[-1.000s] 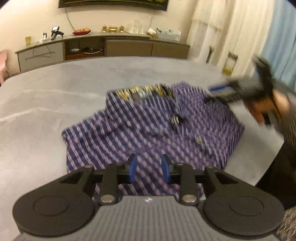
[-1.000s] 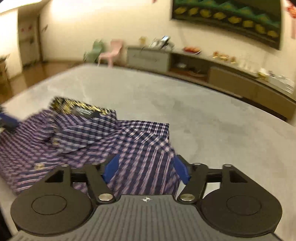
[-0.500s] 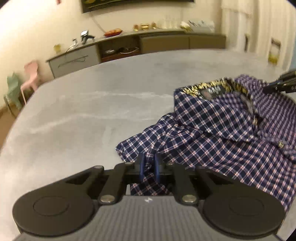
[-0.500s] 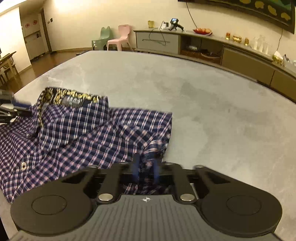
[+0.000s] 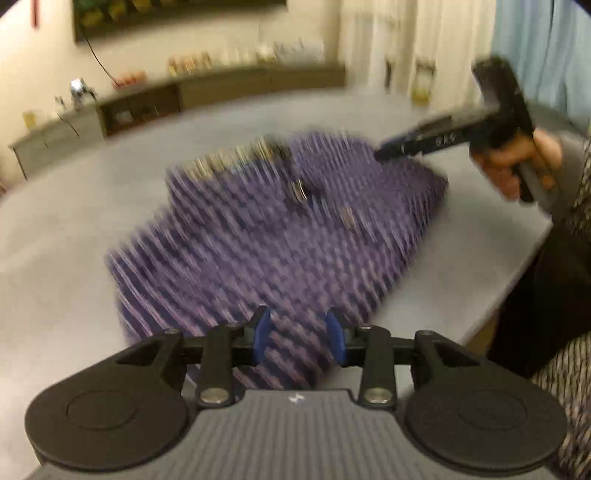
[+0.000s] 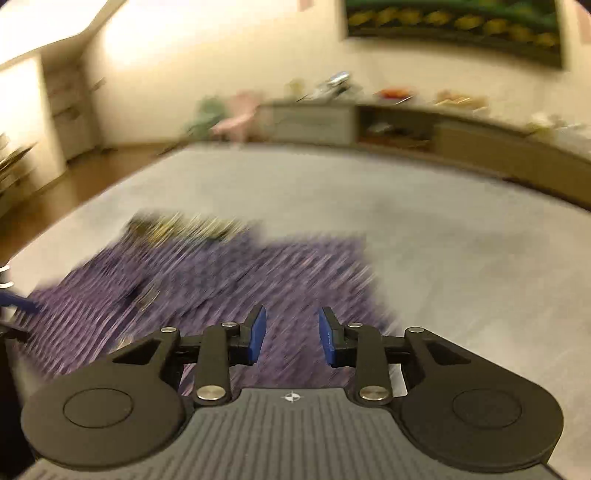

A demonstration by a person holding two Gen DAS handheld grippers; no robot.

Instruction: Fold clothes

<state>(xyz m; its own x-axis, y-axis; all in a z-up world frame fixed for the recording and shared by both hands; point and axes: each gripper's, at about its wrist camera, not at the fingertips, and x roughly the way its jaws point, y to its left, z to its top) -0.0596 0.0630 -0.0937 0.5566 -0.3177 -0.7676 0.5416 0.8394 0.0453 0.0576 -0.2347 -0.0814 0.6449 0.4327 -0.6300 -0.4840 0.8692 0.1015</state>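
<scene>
Cream walls (image 6: pixel 184 74), long low sideboard (image 6: pixel 424 129), dark framed picture (image 6: pixel 454 26), pale curtains (image 5: pixel 436 44).

Your shirt (image 5: pixel 266 236) is a purple-and-navy check with pale lines, blurred into streaks in both views, and the inside of its collar (image 5: pixel 236 158) has a gold-and-black print. It's sitting on a plain grey table (image 6: pixel 443 236) with faint lighter mottling, and both your grippers, left (image 5: pixel 299 334) and right (image 6: pixel 290 334), are black with bright blue finger pads (image 6: pixel 257 332) and grey ribbed bodies. Your sleeve (image 5: pixel 569 373) is a black-and-grey speckled knit, the walls (image 6: pixel 229 48) look cream, and the curtain (image 5: pixel 550 48) is light blue.
</scene>
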